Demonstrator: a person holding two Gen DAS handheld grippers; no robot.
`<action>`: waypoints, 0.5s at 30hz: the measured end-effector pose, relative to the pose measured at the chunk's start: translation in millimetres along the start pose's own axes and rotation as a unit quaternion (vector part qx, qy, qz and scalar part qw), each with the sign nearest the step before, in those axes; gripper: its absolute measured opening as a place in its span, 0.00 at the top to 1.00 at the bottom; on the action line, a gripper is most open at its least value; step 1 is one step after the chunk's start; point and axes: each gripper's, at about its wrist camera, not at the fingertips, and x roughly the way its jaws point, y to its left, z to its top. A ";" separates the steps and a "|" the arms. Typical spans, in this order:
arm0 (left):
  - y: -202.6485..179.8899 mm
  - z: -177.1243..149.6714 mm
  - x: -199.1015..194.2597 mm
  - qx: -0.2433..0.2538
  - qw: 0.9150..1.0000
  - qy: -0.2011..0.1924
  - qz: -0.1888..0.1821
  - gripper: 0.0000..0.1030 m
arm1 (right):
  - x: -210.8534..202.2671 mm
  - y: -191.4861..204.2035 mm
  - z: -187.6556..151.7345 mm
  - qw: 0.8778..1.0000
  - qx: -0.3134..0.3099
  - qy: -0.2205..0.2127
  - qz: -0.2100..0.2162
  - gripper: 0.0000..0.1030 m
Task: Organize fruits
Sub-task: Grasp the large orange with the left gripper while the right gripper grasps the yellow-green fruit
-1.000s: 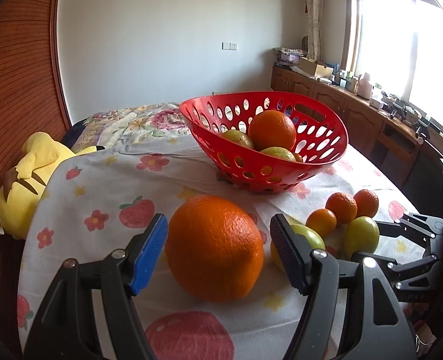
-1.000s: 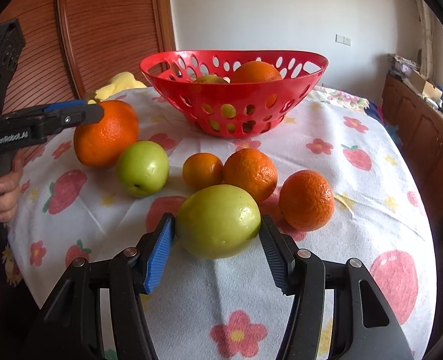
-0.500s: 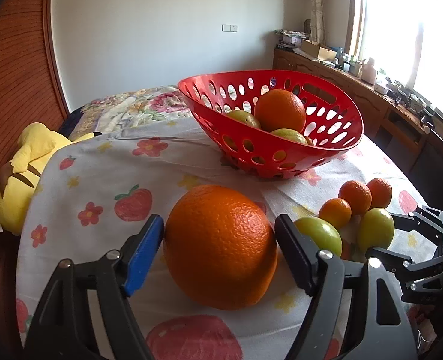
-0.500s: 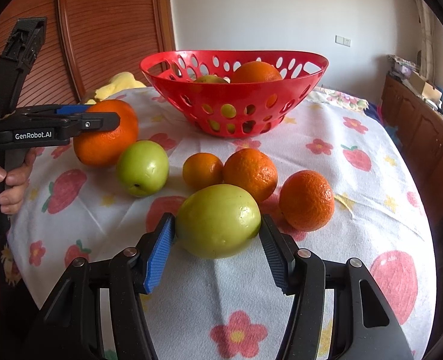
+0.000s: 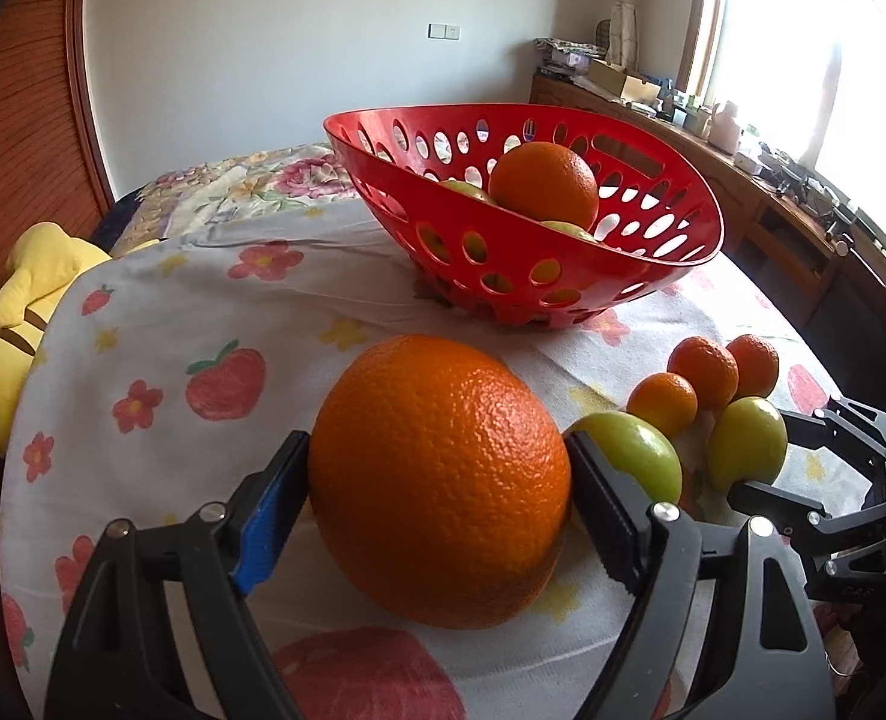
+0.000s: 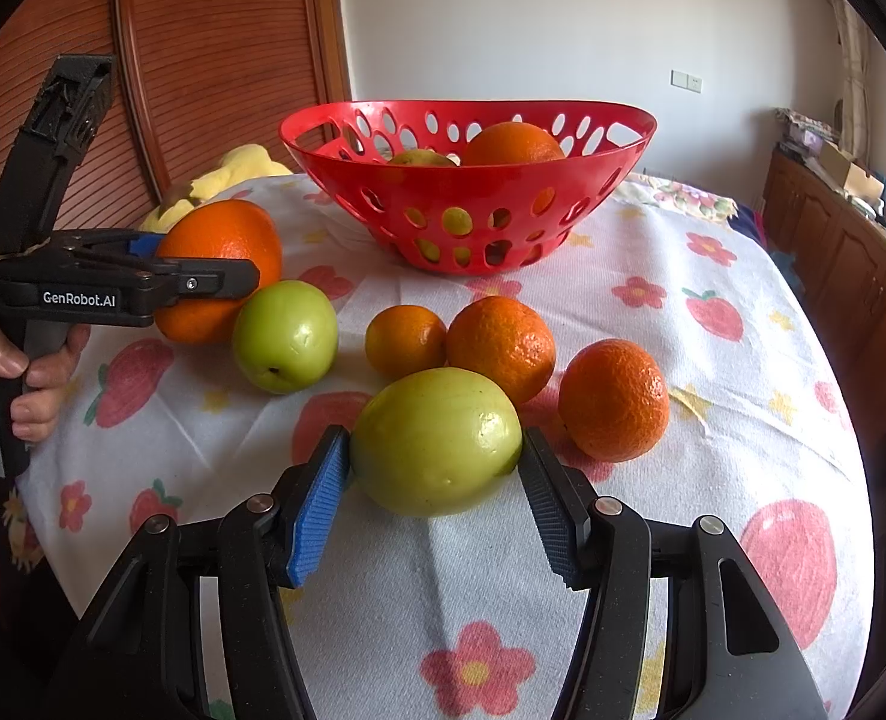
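Fruits lie spread on a round worktop [image 6: 742,276] that is covered with a cloth printed with flowers and strawberries, and two of them sit between the fingers of the tools. The left tool [image 5: 437,441] has the large orange [image 5: 443,480] between its two pads; the jaws are opening at this moment, the pads stand very close on both sides of the fruit, and the orange rests on the cloth. In the right wrist view a hand [image 6: 29,372] holds the handle of this tool at 9 o'clock. The right tool [image 6: 434,432] is clenched on the yellow-green fruit [image 6: 437,456], with one pad against each side, and this fruit also sits on the cloth. Seen from this fruit, the green fruit [image 6: 285,336] lies at 10 o'clock, just beside the large orange. A small mandarin [image 6: 405,340] lies at 12 o'clock, touching a bigger mandarin [image 6: 501,348] at 1 o'clock, and a third mandarin [image 6: 613,399] lies at 3 o'clock. The red basket [image 6: 592,180] with oval holes stands further away at 12 o'clock, apart from the loose fruits. Inside it one orange [image 6: 511,144] shows above the rim, and greenish fruits lie beside it. A yellow plush toy [image 5: 29,288] lies at the edge of the worktop, at 9 o'clock in the left wrist view.
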 end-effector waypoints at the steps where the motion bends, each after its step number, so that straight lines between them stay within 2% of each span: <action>1: 0.6 0.4 1.1 0.000 1.000 0.000 0.000 0.19 | 0.0 -0.1 0.0 1.000 0.000 0.000 0.000 0.43; 15: 6.0 -1.4 1.9 0.000 1.000 -0.006 0.000 0.20 | -0.3 -0.6 -0.3 1.000 0.001 0.000 0.001 0.43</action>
